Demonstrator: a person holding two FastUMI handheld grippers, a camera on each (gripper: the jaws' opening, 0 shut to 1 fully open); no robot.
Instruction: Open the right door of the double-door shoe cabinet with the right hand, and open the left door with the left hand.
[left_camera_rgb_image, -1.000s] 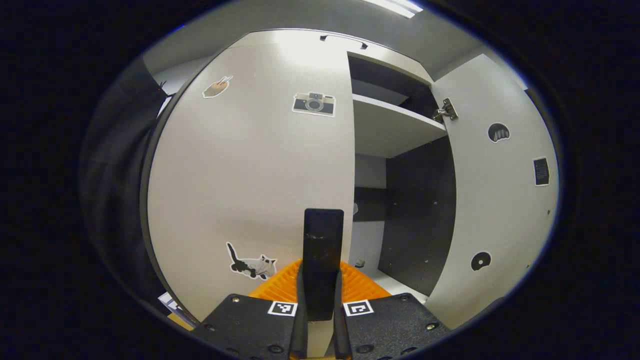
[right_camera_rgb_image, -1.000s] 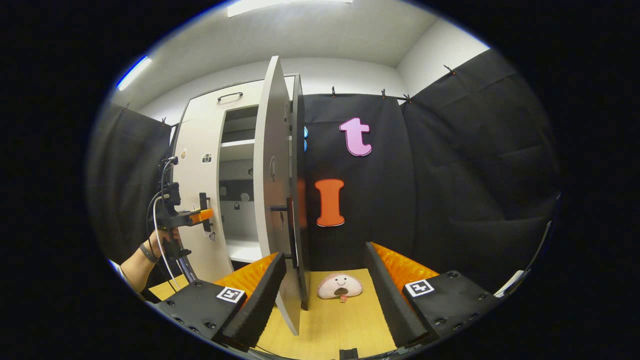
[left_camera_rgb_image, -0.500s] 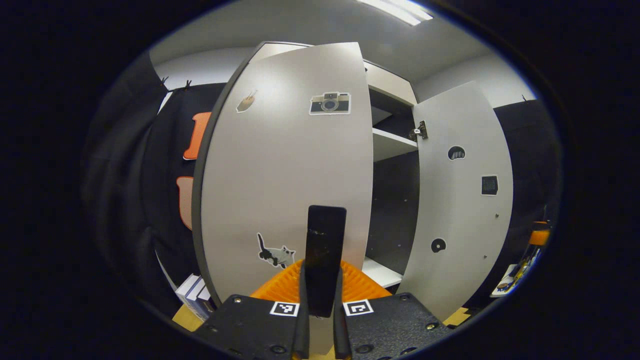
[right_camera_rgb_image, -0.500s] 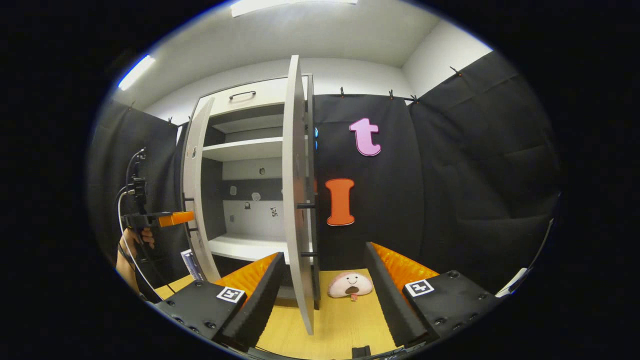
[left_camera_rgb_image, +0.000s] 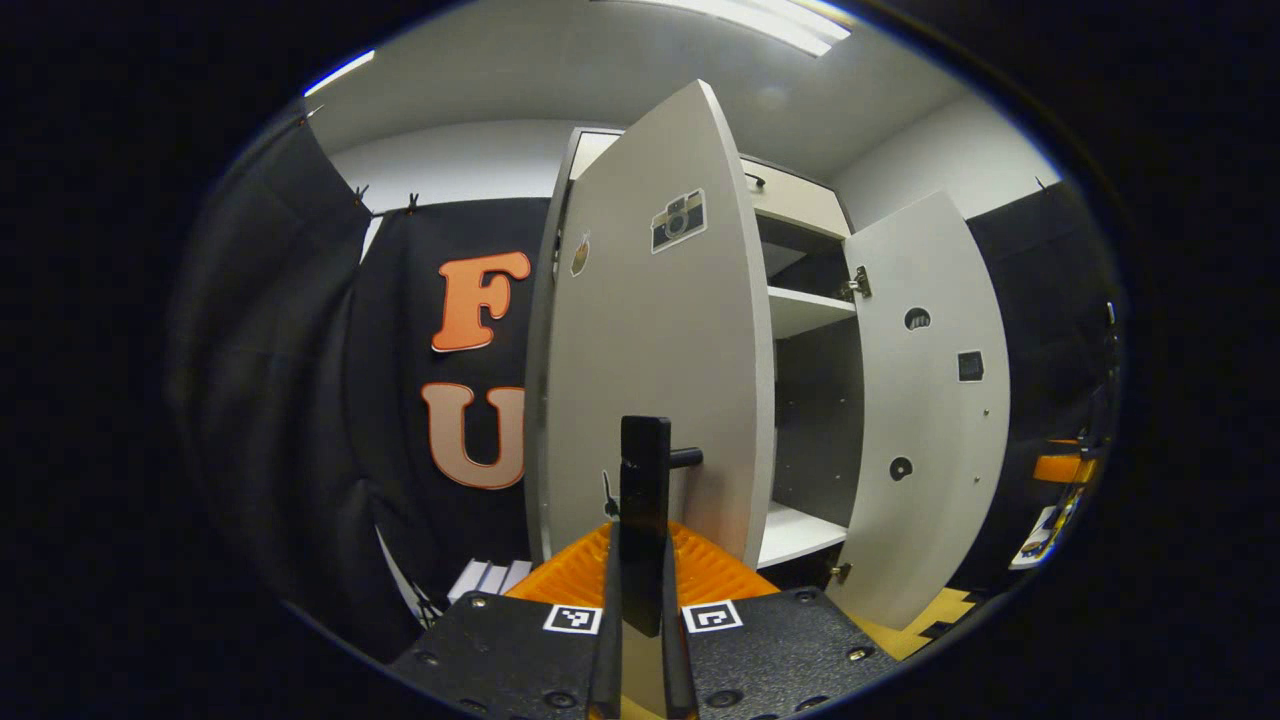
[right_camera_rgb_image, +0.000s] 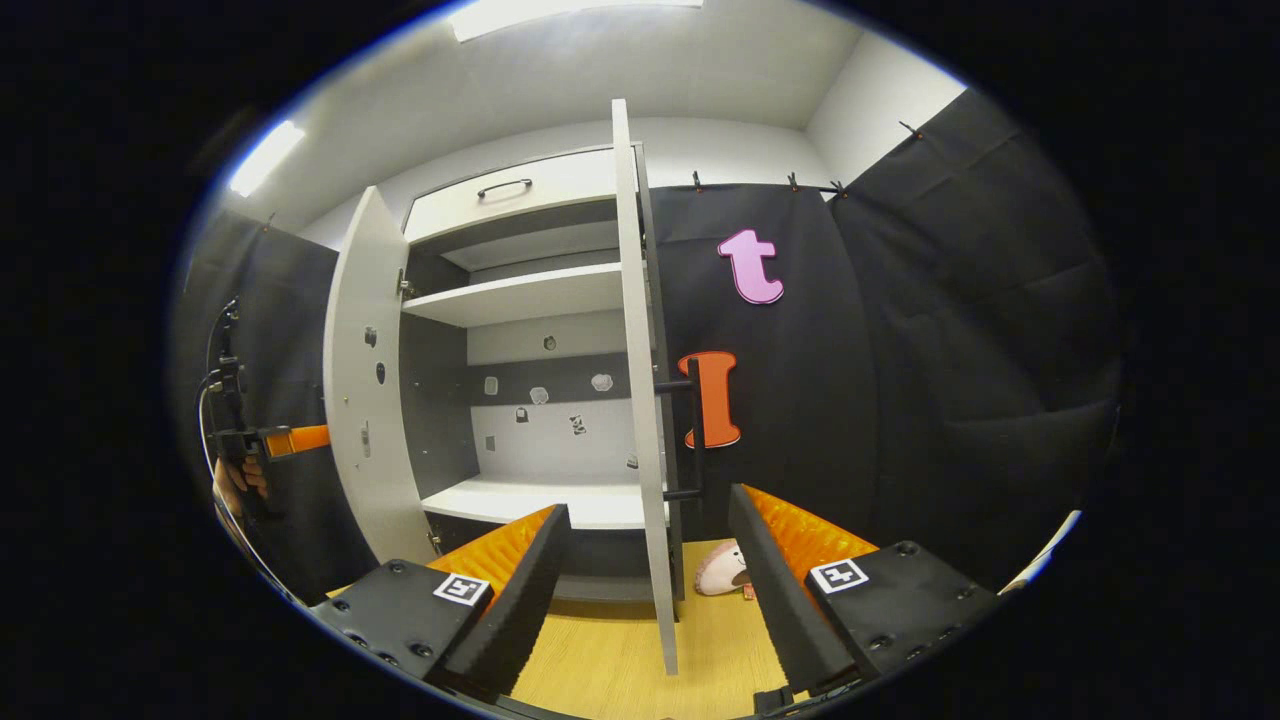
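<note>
L gripper (left_camera_rgb_image: 640, 600): fingers closed tight on the black bar handle (left_camera_rgb_image: 645, 520), held level, pointed fwd | R gripper (right_camera_rgb_image: 645, 560): fingers spread wide, nothing gripped, held level | L gripper seen far off in right gripper view, a hand (right_camera_rgb_image: 238, 478) wrapped round its grip

Bright ceiling strip lights (right_camera_rgb_image: 560, 12); edges bend heavily.
</note>
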